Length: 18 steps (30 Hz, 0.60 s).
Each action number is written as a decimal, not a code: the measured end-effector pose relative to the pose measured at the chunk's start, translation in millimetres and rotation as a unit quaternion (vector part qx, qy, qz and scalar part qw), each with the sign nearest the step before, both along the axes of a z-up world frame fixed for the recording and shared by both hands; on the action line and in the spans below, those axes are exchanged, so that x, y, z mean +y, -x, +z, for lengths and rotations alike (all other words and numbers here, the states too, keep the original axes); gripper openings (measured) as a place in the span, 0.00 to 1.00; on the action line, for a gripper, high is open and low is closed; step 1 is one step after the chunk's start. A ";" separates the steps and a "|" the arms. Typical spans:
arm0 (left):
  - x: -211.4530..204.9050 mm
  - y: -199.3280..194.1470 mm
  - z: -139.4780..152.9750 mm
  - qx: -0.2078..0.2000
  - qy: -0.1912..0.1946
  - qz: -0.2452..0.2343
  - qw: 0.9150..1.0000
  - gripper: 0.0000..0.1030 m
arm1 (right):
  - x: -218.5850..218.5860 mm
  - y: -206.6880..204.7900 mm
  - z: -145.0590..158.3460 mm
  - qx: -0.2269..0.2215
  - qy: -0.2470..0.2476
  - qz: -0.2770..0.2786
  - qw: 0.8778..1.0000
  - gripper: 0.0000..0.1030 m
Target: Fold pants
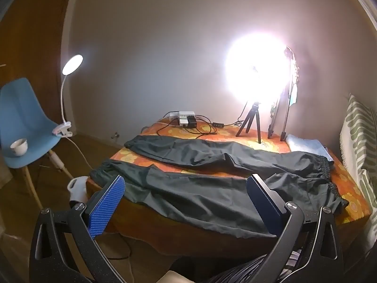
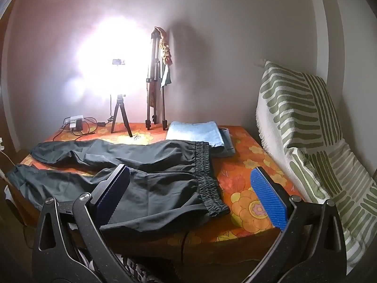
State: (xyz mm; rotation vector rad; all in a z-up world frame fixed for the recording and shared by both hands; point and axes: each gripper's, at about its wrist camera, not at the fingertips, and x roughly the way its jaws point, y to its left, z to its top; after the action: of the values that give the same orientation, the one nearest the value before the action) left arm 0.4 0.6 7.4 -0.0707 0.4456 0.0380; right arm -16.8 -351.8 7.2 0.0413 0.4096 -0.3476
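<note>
Dark grey pants [image 1: 212, 176] lie spread flat across a table with an orange flowered cloth [image 1: 353, 202], both legs running left and the elastic waistband [image 2: 207, 179] at the right. The near leg hangs a little over the table's front edge. My left gripper [image 1: 186, 193] hovers open in front of the near leg, its blue pads wide apart and holding nothing. In the right wrist view the pants [image 2: 141, 184] fill the left half. My right gripper [image 2: 190, 193] is open too, near the waistband end, touching nothing.
A ring light on a small tripod [image 1: 252, 120], a folded tall tripod [image 2: 155, 82], a power strip with cables [image 1: 186, 120] and folded light-blue towels [image 2: 195, 133] sit at the table's back. A blue chair [image 1: 21, 127] with a cup and clip lamp stands left; a green-striped cushion [image 2: 306, 129] right.
</note>
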 end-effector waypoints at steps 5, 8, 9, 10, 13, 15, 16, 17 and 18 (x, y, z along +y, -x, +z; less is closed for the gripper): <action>0.1 0.5 2.0 -0.001 0.000 0.002 1.000 1.00 | 1.4 -0.8 2.7 -0.001 0.000 -0.001 1.000 1.00; 0.5 0.0 3.5 -0.001 -0.001 0.003 1.000 1.00 | 0.5 0.7 0.2 -0.002 0.000 0.001 1.000 1.00; 0.6 -0.2 3.8 -0.001 -0.001 0.003 1.000 1.00 | 0.7 1.2 -0.8 -0.002 0.000 0.001 1.000 1.00; 0.6 -0.4 4.2 -0.001 -0.001 0.002 1.000 1.00 | 0.7 1.4 -1.2 -0.003 0.001 0.000 1.000 1.00; 0.7 0.7 2.8 -0.002 -0.001 0.003 1.000 1.00 | -0.2 1.8 -1.4 -0.003 0.000 0.001 1.000 1.00; 1.7 0.6 2.8 -0.002 0.000 0.003 1.000 1.00 | -0.4 1.9 -1.1 -0.003 0.000 0.001 1.000 1.00; 1.6 0.7 2.7 -0.002 0.000 0.003 1.000 1.00 | -0.5 2.0 -1.1 -0.003 0.000 0.001 1.000 1.00; 1.2 0.6 2.8 -0.002 0.000 0.003 1.000 1.00 | -0.1 2.0 -0.5 -0.003 0.000 0.001 1.000 1.00; 1.3 0.4 3.2 -0.002 0.000 0.003 1.000 1.00 | -0.2 2.0 -1.0 -0.003 0.000 0.000 1.000 1.00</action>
State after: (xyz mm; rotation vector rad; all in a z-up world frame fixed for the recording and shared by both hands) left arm 0.1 1.9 10.6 -0.0724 0.4420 0.0441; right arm -18.9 -352.0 6.2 0.0414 0.4029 -0.3467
